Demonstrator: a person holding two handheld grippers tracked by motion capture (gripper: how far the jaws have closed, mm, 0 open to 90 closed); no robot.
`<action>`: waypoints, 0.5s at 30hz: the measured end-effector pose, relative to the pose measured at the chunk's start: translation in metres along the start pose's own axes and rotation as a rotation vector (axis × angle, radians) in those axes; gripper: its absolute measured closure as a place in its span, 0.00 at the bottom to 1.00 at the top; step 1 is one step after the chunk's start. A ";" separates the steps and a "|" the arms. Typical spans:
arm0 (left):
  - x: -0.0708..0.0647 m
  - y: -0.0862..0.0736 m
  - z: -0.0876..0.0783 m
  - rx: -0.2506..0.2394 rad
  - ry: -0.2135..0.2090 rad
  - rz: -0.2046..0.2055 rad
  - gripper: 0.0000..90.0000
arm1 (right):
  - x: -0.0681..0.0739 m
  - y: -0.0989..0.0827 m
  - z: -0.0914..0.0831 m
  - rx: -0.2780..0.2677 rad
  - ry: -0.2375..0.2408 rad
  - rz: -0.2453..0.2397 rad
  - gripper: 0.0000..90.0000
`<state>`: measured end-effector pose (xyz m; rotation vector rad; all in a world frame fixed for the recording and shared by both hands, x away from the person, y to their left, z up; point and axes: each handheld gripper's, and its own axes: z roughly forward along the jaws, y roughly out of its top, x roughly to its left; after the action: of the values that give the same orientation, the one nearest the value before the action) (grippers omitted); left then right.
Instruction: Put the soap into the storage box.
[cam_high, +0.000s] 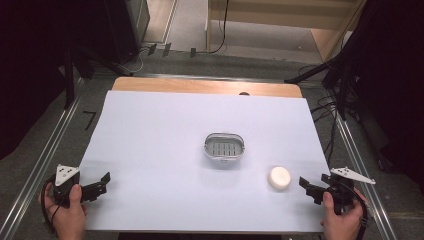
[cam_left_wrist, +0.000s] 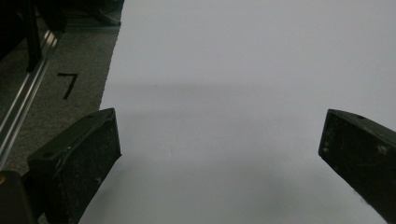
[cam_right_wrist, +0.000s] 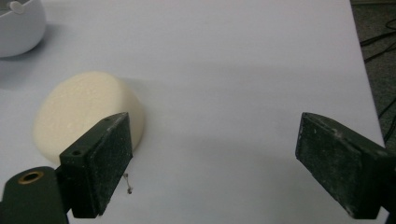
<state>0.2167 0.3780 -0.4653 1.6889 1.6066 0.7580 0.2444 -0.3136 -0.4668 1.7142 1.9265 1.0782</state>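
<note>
Item one, my right claw (cam_right_wrist: 212, 163): jaws wide apart, nothing between the pads, only bare bench (cam_right_wrist: 243, 56) showing in the gap; in the high view it sits at the near right corner of the white sheet, jaws pointing inward toward the middle. Item two, the soap (cam_right_wrist: 86, 114): a pale cream, rounded bar lying flat on the bench, just beyond and to the outer side of my right claw's left jaw in the right gripper view, partly hidden behind that jaw, outside the gap and not touched by either pad. Item three, the soap dish (cam_high: 224, 147): a white oval dish with a slotted insert, standing farther out past the soap from my right claw, apart from the bar. Item four, my left claw (cam_left_wrist: 219, 154): jaws likewise wide, holding nothing, hovering over plain bench at the near left edge, well apart from soap and dish.
</note>
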 end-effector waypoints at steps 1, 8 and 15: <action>0.000 0.000 0.000 0.000 0.001 0.000 0.00 | 0.002 0.000 0.000 0.001 0.006 -0.002 0.13; -0.001 0.000 0.000 0.000 0.003 0.008 0.00 | 0.014 0.002 0.001 0.003 0.029 -0.021 0.13; -0.002 0.000 0.000 0.001 0.007 0.011 0.00 | 0.024 0.002 0.005 0.017 0.046 -0.036 0.13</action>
<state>0.2170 0.3764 -0.4655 1.6988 1.6039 0.7695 0.2438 -0.2894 -0.4631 1.6708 1.9919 1.1009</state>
